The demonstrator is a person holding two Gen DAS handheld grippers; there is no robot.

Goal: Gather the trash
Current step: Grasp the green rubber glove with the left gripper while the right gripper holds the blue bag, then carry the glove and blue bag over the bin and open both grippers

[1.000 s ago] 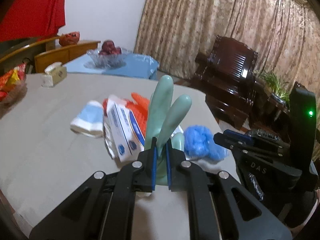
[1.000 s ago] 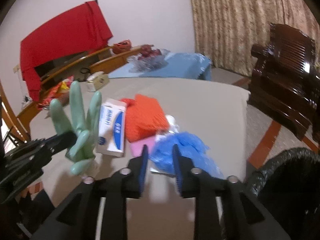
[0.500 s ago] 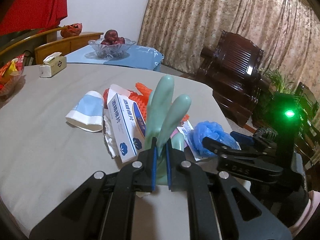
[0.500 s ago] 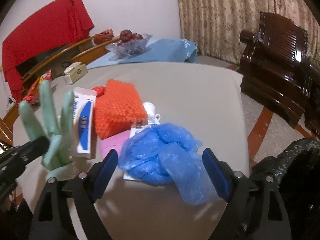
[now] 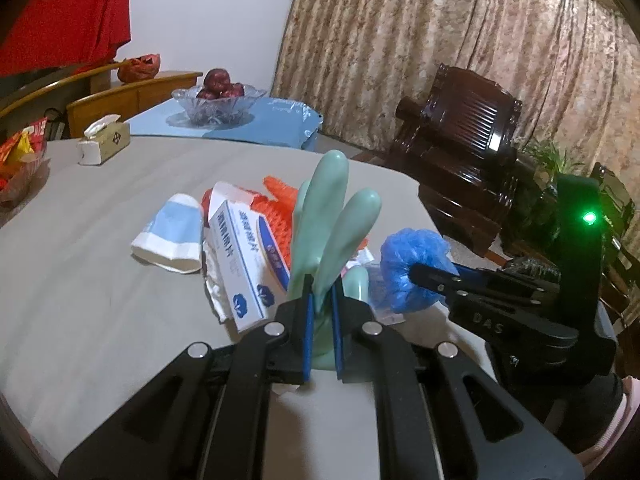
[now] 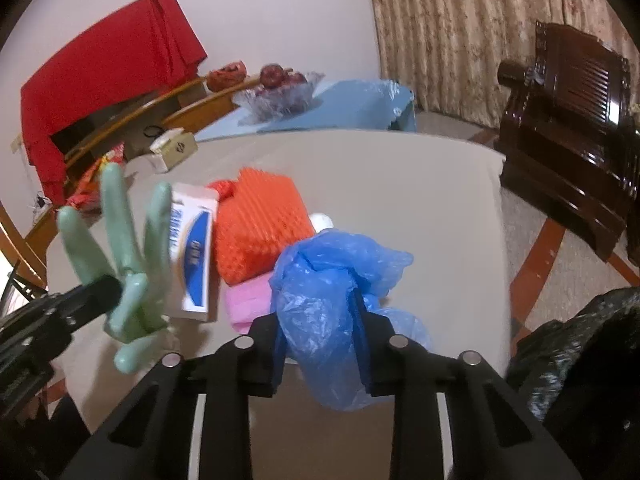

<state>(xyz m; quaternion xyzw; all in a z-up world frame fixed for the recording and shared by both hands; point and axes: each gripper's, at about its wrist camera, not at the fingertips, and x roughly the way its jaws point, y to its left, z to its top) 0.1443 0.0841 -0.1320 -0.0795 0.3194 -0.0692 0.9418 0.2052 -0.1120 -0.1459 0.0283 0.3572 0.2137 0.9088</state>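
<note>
Since half a second ago the right gripper (image 6: 320,336) has swung its jaws from wide apart in onto the blue plastic bag (image 6: 328,280), and they are closing now with the crumpled film bunched between them. From the left wrist view its jaws reach into the bag from the side. The left gripper (image 5: 320,312) has not changed: jaws narrow, clamped on the cuff of the green rubber glove (image 5: 332,232), whose fingers stand up above the grey tabletop (image 5: 80,280).

To do this pinch well, I would let the jaws finish closing on a thick fold, not a loose edge, because thin film likely slips. Lift straight up first, so the bag clears the pink cloth (image 6: 244,300) and orange mesh pad (image 6: 256,224) lying just beside it.

Further out lie the white and blue carton (image 5: 244,264) and a flattened paper cup (image 5: 172,236), both left to collect. A black bin bag (image 6: 580,344) sits off the table's edge to the right, probably the drop point.
</note>
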